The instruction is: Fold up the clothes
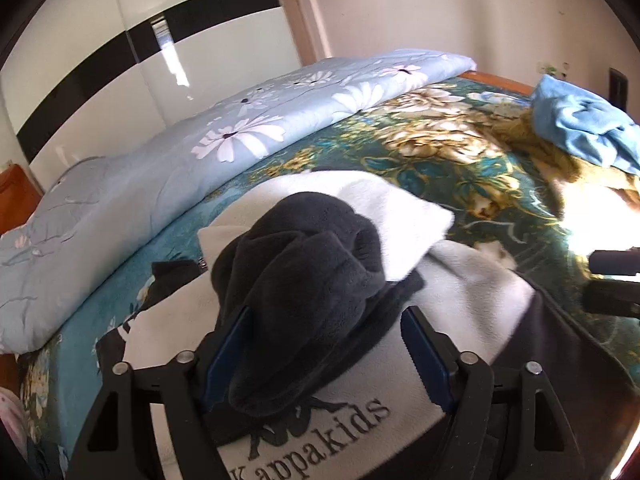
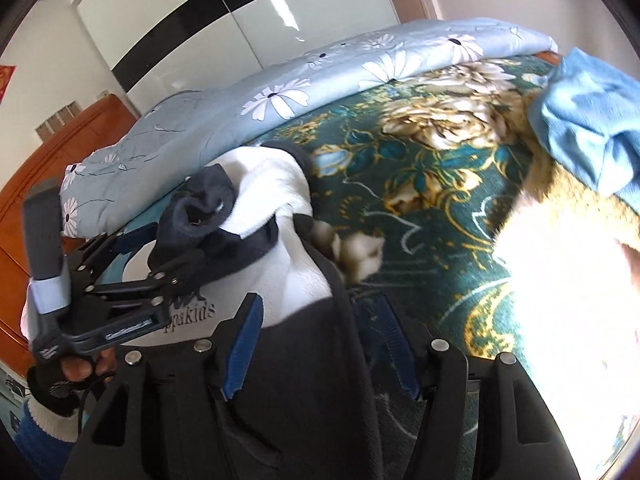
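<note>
Two sets of tongs are working over the bed, and I am reading both wrist views from left to right. In the left wrist view, a pale blue daisy quilt is lying along the bed from eight o'clock up to one o'clock. Beside it, the teal floral bedspread is carrying the task's garment, a white and dark fleece sweatshirt, which is lying at the centre and down to six o'clock with its "Kappakids" print facing up. Its dark sleeve is sitting bunched on top. The left gripper is standing released: the sleeve is lying between its jaws and draping against the left one, with a gap at the right one. At two o'clock a crumpled blue cloth is resting well apart from the sweatshirt.

In the right wrist view, a gloved hand at eight o'clock is holding the left tool. The right gripper is also standing released, its jaws straddling the sweatshirt's dark edge without pinching it.
</note>
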`<action>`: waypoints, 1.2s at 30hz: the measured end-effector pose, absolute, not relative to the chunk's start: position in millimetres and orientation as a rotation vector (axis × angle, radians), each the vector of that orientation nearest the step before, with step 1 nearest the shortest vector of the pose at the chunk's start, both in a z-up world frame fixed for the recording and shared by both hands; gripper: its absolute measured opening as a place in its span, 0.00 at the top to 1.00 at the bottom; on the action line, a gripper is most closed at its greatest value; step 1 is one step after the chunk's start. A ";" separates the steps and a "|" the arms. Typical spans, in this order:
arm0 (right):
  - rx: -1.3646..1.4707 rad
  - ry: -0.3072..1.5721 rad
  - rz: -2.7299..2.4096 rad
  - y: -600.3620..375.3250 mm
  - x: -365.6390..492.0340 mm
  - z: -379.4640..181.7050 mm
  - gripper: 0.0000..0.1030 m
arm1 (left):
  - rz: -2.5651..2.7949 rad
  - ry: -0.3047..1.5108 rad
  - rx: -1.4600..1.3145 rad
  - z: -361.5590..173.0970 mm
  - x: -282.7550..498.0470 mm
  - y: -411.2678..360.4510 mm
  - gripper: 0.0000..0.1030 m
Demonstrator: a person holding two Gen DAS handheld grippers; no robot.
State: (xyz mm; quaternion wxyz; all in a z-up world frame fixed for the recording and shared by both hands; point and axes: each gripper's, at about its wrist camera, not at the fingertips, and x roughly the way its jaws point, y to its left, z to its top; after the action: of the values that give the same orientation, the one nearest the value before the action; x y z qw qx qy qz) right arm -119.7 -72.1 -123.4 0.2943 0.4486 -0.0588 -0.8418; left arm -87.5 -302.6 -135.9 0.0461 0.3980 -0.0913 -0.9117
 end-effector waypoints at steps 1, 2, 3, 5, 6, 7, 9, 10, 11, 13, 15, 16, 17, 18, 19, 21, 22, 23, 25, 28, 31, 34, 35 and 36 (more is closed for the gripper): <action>1.194 -0.157 -2.241 -70.3 -118.9 -123.8 0.40 | -2.784 -0.248 1.213 -135.4 -87.1 -306.8 0.46; 1.192 -0.158 -2.242 -69.7 -118.0 -123.7 0.40 | -2.786 -0.215 1.211 -134.5 -86.7 -311.3 0.59; 1.188 -0.160 -2.242 -69.4 -117.3 -123.9 0.40 | -2.792 -0.170 1.204 -131.7 -85.8 -317.4 0.71; 1.187 -0.167 -2.236 -70.3 -117.5 -124.3 0.40 | -2.799 -0.098 1.175 -124.2 -82.0 -330.4 0.87; 1.189 -0.170 -2.232 -71.2 -118.0 -124.7 0.40 | -2.803 -0.060 1.157 -120.0 -79.8 -337.0 0.89; 1.190 -0.175 -2.227 -72.0 -118.2 -125.0 0.40 | -2.809 -0.016 1.123 -113.9 -75.8 -344.9 0.89; 1.189 -0.188 -2.215 -73.6 -117.8 -124.8 0.40 | -2.816 0.126 1.035 -100.8 -61.9 -370.4 0.89; 1.187 -0.192 -2.211 -74.3 -117.3 -124.2 0.40 | -2.815 0.216 0.983 -93.9 -52.7 -386.6 0.89; 1.186 -0.192 -2.209 -75.0 -116.7 -123.5 0.40 | -2.811 0.306 0.930 -87.1 -43.6 -402.9 0.90; 1.186 -0.186 -2.209 -76.2 -115.6 -122.2 0.40 | -2.792 0.481 0.823 -73.3 -25.3 -435.4 0.90; 1.187 -0.185 -2.209 -77.1 -114.9 -121.4 0.40 | -2.758 0.645 0.761 -71.8 -8.9 -466.5 0.90; 1.189 -0.186 -2.208 -77.7 -114.8 -121.6 0.40 | -2.736 0.723 0.746 -75.4 -1.5 -481.5 0.90; 1.191 -0.188 -2.206 -78.3 -114.8 -121.8 0.40 | -2.711 0.794 0.736 -80.0 5.8 -495.5 0.90; 1.194 -0.189 -2.204 -79.0 -114.6 -122.0 0.40 | -2.680 0.826 0.746 -89.6 12.0 -504.3 0.90; 1.196 -0.190 -2.200 -80.3 -114.0 -122.5 0.40 | -2.650 0.858 0.757 -99.7 18.0 -512.6 0.90; 1.202 -0.186 -2.192 -84.0 -113.1 -124.4 0.40 | -2.600 0.925 0.799 -125.0 29.3 -523.9 0.90; 1.204 -0.183 -2.188 -85.8 -112.7 -125.4 0.40 | -2.571 0.976 0.816 -138.2 34.6 -529.2 0.90; 1.207 -0.179 -2.184 -87.5 -112.3 -126.5 0.40 | -2.541 1.022 0.833 -151.0 39.7 -534.2 0.90; 1.218 -0.171 -2.175 -90.9 -111.6 -129.5 0.40 | -2.489 1.068 0.860 -172.4 47.9 -540.8 0.90; 1.237 -0.156 -2.165 -94.8 -111.2 -134.6 0.40 | -2.450 1.153 0.886 -193.5 53.3 -546.6 0.89; 1.252 -0.148 -2.161 -96.3 -111.0 -138.3 0.40 | -2.468 1.229 0.901 -198.2 51.4 -548.4 0.83; 1.259 -0.147 -2.160 -96.8 -110.7 -140.5 0.40 | -2.483 1.277 0.899 -196.3 51.6 -550.6 0.74; 1.260 -0.148 -2.159 -97.0 -110.3 -140.8 0.40 | -2.489 1.292 0.898 -195.6 51.3 -551.5 0.69; 1.262 -0.149 -2.158 -97.1 -110.0 -141.1 0.40 | -2.495 1.303 0.900 -194.0 49.5 -553.4 0.62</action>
State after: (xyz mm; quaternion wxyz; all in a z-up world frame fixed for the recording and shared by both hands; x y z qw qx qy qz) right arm -110.0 -97.2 -141.1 0.3133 0.4784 -0.0566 -0.8184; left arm 49.5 -553.4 -194.0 0.0928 0.3033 0.4390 -0.8406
